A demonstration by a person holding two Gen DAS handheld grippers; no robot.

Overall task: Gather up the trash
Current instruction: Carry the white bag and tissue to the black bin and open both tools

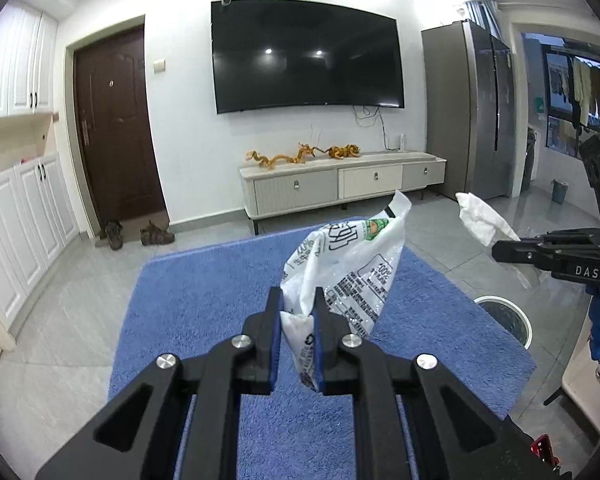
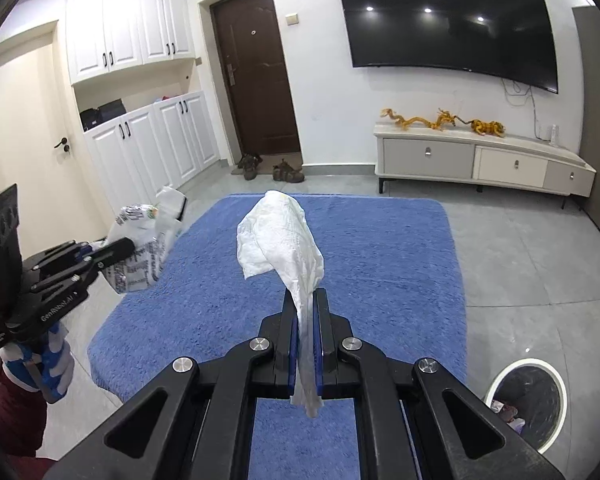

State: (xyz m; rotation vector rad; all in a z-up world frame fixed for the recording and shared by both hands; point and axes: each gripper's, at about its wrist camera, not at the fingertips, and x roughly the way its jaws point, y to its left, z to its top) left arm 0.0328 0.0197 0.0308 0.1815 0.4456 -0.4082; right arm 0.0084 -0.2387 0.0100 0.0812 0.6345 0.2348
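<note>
Plastic wrapper [image 1: 340,276] in left jaws, tissue [image 2: 280,240] in right, bin's contents [image 2: 508,410] right-view only

Grey tiled floor [image 2: 520,248] bears blue rug [image 2: 360,248], bin [image 2: 528,404], perhaps shoes [image 2: 288,172].

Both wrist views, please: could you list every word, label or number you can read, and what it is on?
"DAS": on the right gripper.
"GenRobot.AI": on the left gripper.
"100%": on the printed plastic bag in the left gripper; its other print is too small and crumpled to read.
Tissue: no text.
</note>
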